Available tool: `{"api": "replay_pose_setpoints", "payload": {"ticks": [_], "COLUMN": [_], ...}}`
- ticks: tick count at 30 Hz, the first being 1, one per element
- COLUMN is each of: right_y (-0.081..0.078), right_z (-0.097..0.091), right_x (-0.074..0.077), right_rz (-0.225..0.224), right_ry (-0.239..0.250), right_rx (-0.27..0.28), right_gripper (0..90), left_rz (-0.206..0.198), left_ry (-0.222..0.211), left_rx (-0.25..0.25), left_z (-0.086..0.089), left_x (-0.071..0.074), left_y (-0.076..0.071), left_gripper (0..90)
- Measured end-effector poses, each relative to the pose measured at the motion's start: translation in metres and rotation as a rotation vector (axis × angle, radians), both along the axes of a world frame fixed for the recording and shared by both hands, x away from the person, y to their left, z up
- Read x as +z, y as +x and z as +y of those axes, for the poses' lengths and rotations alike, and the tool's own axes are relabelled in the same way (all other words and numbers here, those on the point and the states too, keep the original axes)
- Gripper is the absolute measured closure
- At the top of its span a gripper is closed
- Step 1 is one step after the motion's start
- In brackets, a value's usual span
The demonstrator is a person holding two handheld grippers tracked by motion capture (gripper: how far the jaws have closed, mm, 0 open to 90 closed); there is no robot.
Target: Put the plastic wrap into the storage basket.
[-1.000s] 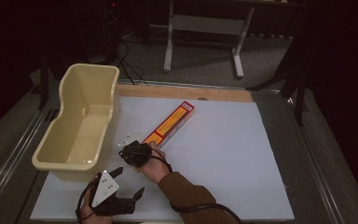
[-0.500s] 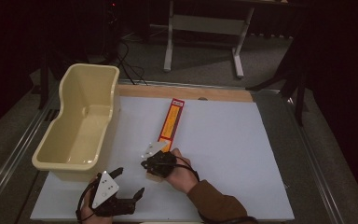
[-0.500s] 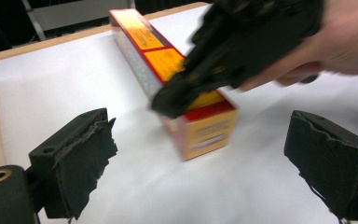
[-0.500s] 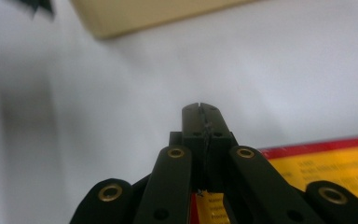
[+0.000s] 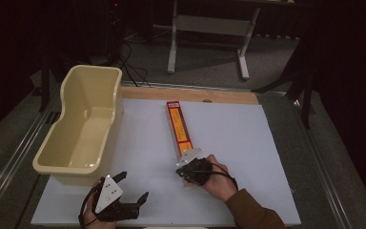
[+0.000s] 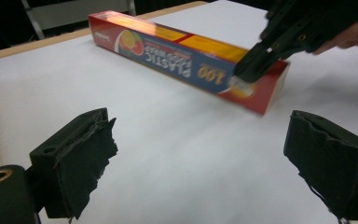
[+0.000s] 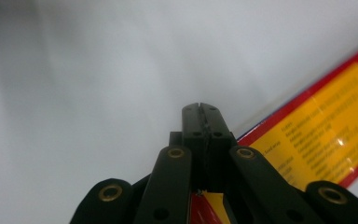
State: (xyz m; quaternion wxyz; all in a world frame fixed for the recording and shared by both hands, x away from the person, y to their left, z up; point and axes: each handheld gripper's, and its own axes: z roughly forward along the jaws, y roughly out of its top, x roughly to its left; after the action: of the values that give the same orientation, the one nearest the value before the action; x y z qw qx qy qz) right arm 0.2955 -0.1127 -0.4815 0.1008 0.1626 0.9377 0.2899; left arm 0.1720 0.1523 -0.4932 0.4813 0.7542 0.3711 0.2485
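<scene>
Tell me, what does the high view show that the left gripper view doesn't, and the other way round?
High view: the cream tub at the table's left edge and a metal stand behind. Left gripper view: the print on the box, "100" and "PLASTIC", upside down. Both: that red and yellow box on the white table, the right gripper at its near end, and the open left gripper.

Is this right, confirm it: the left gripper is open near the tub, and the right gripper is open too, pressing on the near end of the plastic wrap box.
Not quite. The right gripper has its jaws closed together, as the right gripper view shows, while it presses on the near end of the plastic wrap box. The left gripper is open near the tub, as you said.
</scene>
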Motion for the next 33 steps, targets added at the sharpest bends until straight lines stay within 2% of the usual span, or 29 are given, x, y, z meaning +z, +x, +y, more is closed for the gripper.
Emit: {"api": "replay_pose_setpoints", "payload": {"ticks": [1,2,4,5,7,8,10,11,12,13,15,16,17,18,20,21,26,27,29,33], "right_y": [0.002,0.008,0.016,0.018,0.024,0.026,0.032,0.036,0.036,0.045,0.051,0.062,0.062,0.073,0.078,0.088,0.113,0.113,0.124,0.134], "right_z": [-0.008,-0.026,-0.041,-0.046,-0.054,-0.056,-0.057,-0.056,-0.056,-0.053,-0.051,-0.046,-0.046,-0.041,-0.038,-0.032,-0.017,-0.017,-0.009,-0.002], "right_x": [-0.001,-0.003,-0.003,-0.002,0.004,0.008,0.016,0.019,0.019,0.024,0.025,0.025,0.025,0.024,0.023,0.020,0.014,0.014,0.012,0.009], "right_rz": [-0.014,-0.010,0.003,0.004,0.048,0.044,0.004,-0.009,-0.009,-0.034,-0.029,-0.020,-0.020,-0.014,-0.013,0.002,0.049,0.049,0.065,0.082], "right_ry": [-0.016,-0.024,-0.009,-0.002,0.085,0.104,0.157,0.162,0.162,0.168,0.162,0.159,0.159,0.148,0.147,0.134,0.092,0.092,0.044,0.014], "right_rx": [-0.019,-0.066,-0.114,-0.119,-0.131,-0.133,-0.144,-0.173,-0.173,-0.206,-0.222,-0.259,-0.259,-0.295,-0.312,-0.337,-0.363,-0.363,-0.376,-0.388], "right_gripper": [89.9,89.9,89.7,89.0,80.9,77.9,68.4,63.9,63.9,57.5,56.2,50.0,50.0,46.4,43.5,38.9,33.9,33.9,30.6,29.6], "left_rz": [0.000,0.001,0.003,0.005,0.005,0.005,0.008,0.012,0.012,0.013,0.014,0.013,0.013,0.013,0.014,0.016,0.018,0.018,0.017,0.018], "left_ry": [0.000,0.001,0.003,0.004,0.008,0.008,0.010,0.009,0.009,0.014,0.013,0.011,0.011,0.008,0.008,0.006,0.006,0.006,0.007,0.005], "left_rx": [0.000,0.000,-0.002,-0.003,-0.007,-0.007,-0.010,-0.014,-0.014,-0.020,-0.021,-0.021,-0.021,-0.018,-0.017,-0.015,-0.019,-0.019,-0.019,-0.016], "left_z": [0.000,-0.001,-0.002,-0.003,-0.004,-0.004,-0.006,-0.007,-0.007,-0.008,-0.008,-0.007,-0.007,-0.007,-0.006,-0.006,-0.006,-0.006,-0.006,-0.006], "left_x": [0.000,0.000,-0.001,-0.001,-0.001,-0.001,-0.002,-0.002,-0.002,-0.002,-0.003,-0.003,-0.003,-0.002,-0.002,-0.002,-0.002,-0.002,-0.003,-0.002], "left_y": [0.000,0.001,0.002,0.002,0.003,0.003,0.003,0.004,0.004,0.004,0.004,0.003,0.003,0.003,0.003,0.003,0.003,0.003,0.003,0.003], "left_gripper": [7.8,7.8,7.8,7.8,7.8,7.8,7.9,7.9,7.9,7.8,7.8,7.9,7.9,7.9,7.9,7.8,7.9,7.9,7.9,7.9]}}
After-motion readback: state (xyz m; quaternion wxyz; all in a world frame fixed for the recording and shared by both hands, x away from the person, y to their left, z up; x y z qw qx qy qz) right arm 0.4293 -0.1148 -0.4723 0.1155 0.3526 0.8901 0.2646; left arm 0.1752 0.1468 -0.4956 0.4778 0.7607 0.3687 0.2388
